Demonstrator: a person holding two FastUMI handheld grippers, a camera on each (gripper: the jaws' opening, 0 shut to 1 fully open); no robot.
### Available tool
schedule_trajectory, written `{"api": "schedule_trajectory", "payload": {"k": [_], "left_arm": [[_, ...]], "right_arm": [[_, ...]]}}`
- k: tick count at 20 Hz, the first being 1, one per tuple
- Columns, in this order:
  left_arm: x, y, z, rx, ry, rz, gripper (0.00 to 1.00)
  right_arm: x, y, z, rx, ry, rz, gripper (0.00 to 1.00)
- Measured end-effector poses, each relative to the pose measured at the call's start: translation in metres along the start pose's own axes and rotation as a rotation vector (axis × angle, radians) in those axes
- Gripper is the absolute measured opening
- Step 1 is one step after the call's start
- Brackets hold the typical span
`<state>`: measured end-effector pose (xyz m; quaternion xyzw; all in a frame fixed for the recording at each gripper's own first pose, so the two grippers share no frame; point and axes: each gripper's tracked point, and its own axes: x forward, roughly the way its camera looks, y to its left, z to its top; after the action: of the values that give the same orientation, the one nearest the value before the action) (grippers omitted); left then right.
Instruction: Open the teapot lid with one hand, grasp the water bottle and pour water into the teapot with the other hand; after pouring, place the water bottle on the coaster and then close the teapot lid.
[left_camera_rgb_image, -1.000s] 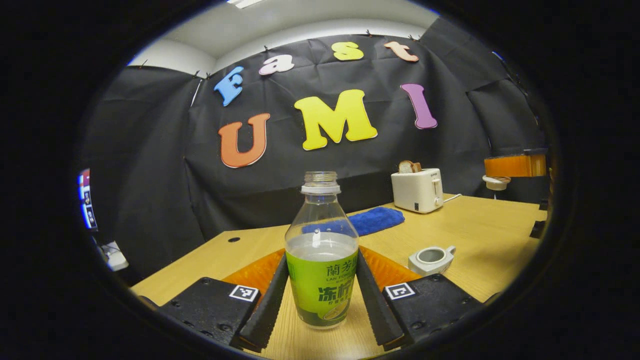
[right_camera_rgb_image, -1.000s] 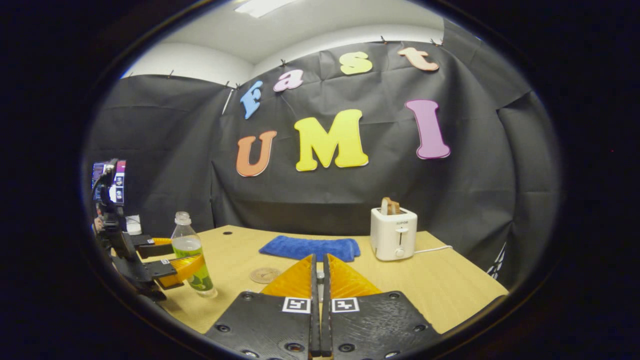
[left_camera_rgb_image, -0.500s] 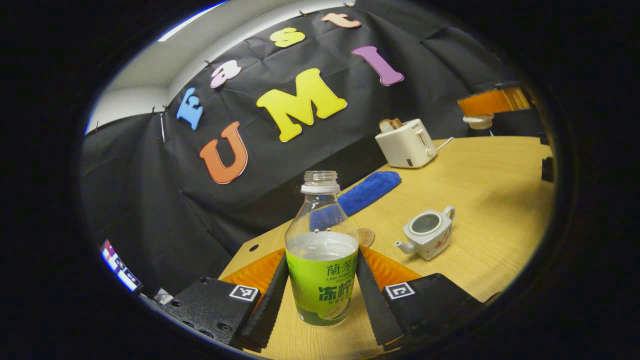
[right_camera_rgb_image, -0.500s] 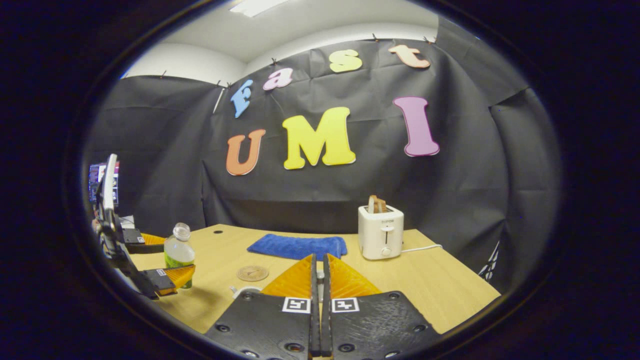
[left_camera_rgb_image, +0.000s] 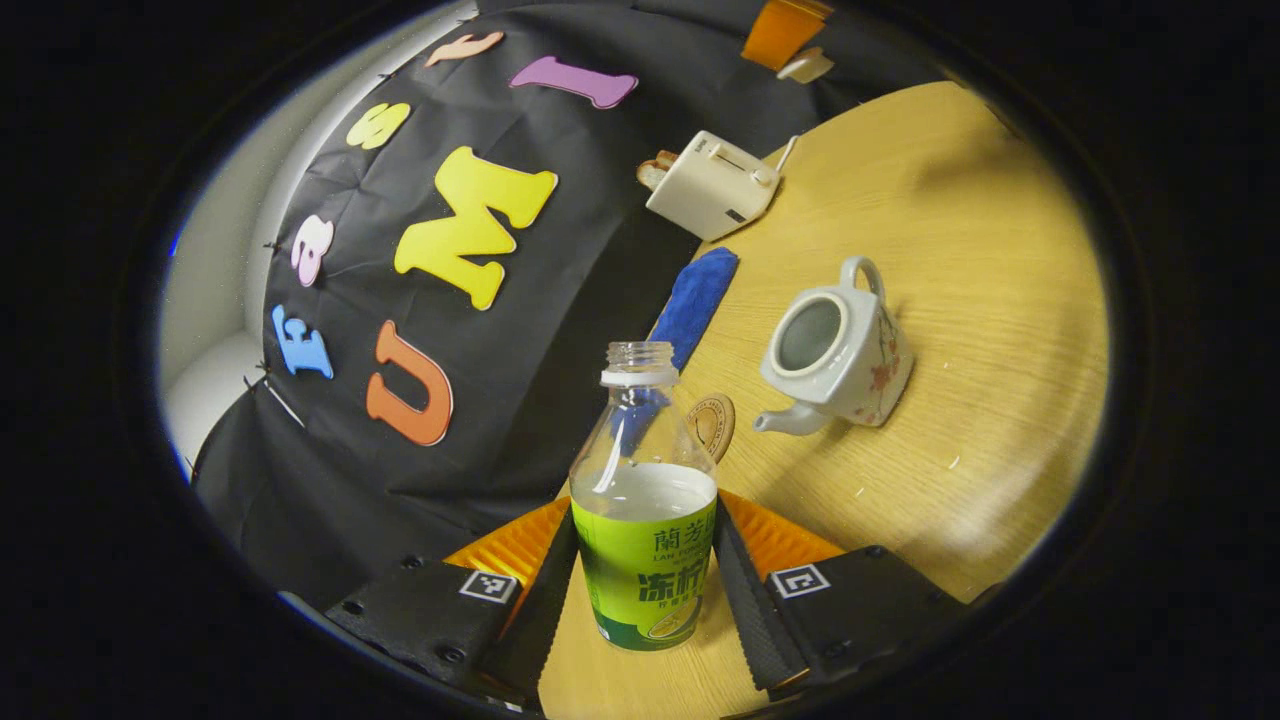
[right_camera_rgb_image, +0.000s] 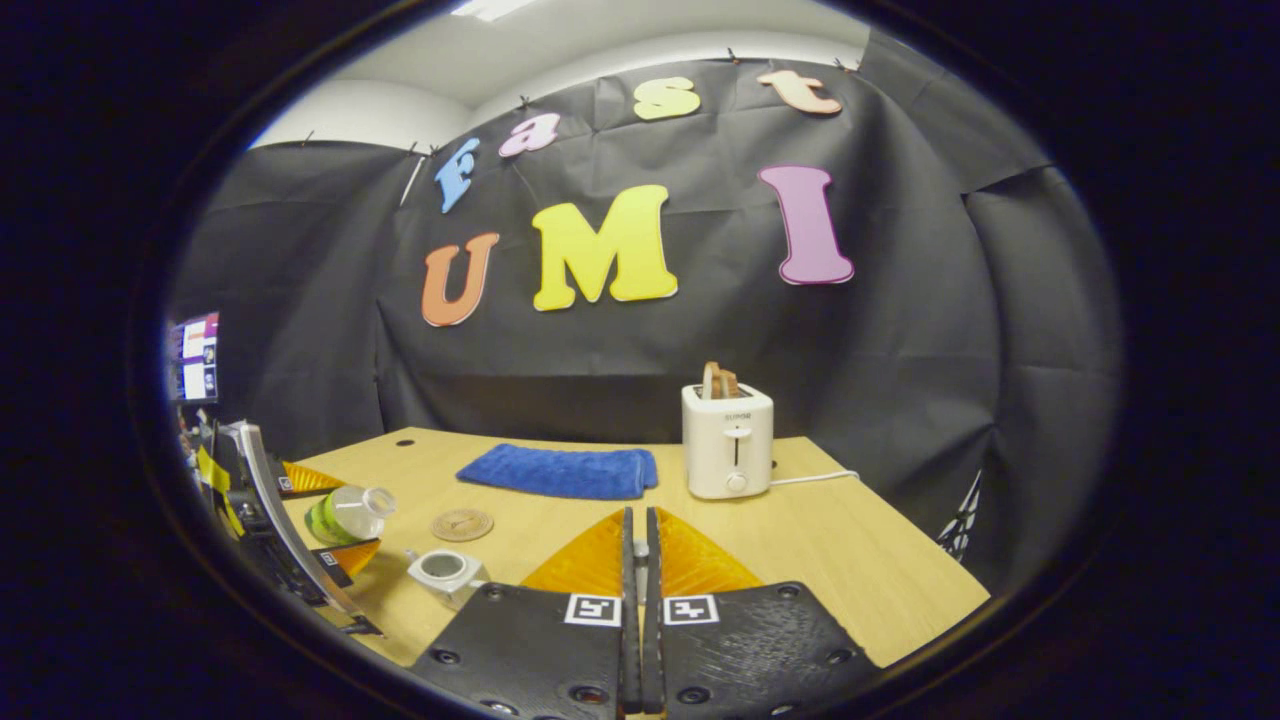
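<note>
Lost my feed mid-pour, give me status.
Left gripper shut on water bottle, tilted toward open teapot. Right gripper shut, apparently holding the lid. No water leaving the bottle yet. Coaster clear.

Large printed characters are seen on the green label of the water bottle (left_camera_rgb_image: 645, 560). A brand mark on the toaster (right_camera_rgb_image: 728, 440), well beyond the bottle, is too small to be read. Square coded markers are carried by the left tool (left_camera_rgb_image: 645, 520), either side of the bottle, and by the right tool (right_camera_rgb_image: 637, 518). No numbers are made out.
</note>
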<state>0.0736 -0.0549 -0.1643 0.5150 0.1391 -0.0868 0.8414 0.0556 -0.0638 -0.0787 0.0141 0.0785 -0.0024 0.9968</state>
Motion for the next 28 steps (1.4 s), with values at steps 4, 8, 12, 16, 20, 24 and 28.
{"api": "schedule_trajectory", "payload": {"k": [4,8,12,16,20,24,28], "left_arm": [[0.001,0.001,0.007,0.186,-0.005,0.005,0.77],[0.006,0.003,0.016,0.375,-0.007,-0.012,0.76],[0.000,0.006,0.019,0.519,0.025,-0.003,0.76],[-0.001,0.005,0.029,0.625,0.011,0.004,0.76],[0.003,0.013,0.044,0.763,0.016,0.010,0.76],[-0.003,0.017,0.051,0.855,0.023,0.023,0.77],[-0.002,0.019,0.056,0.914,0.039,0.031,0.76]], "right_arm": [[0.000,-0.005,0.002,-0.021,-0.012,-0.028,0.02],[-0.002,-0.010,0.007,0.007,-0.028,-0.031,0.01],[-0.001,-0.015,0.005,0.014,-0.024,-0.041,0.01],[-0.002,-0.016,0.006,0.007,-0.026,-0.045,0.01],[-0.002,-0.017,0.007,0.008,-0.024,-0.044,0.01],[-0.003,-0.018,0.007,0.009,-0.022,-0.045,0.00],[-0.003,-0.016,0.008,0.010,-0.023,-0.036,0.00]]}}
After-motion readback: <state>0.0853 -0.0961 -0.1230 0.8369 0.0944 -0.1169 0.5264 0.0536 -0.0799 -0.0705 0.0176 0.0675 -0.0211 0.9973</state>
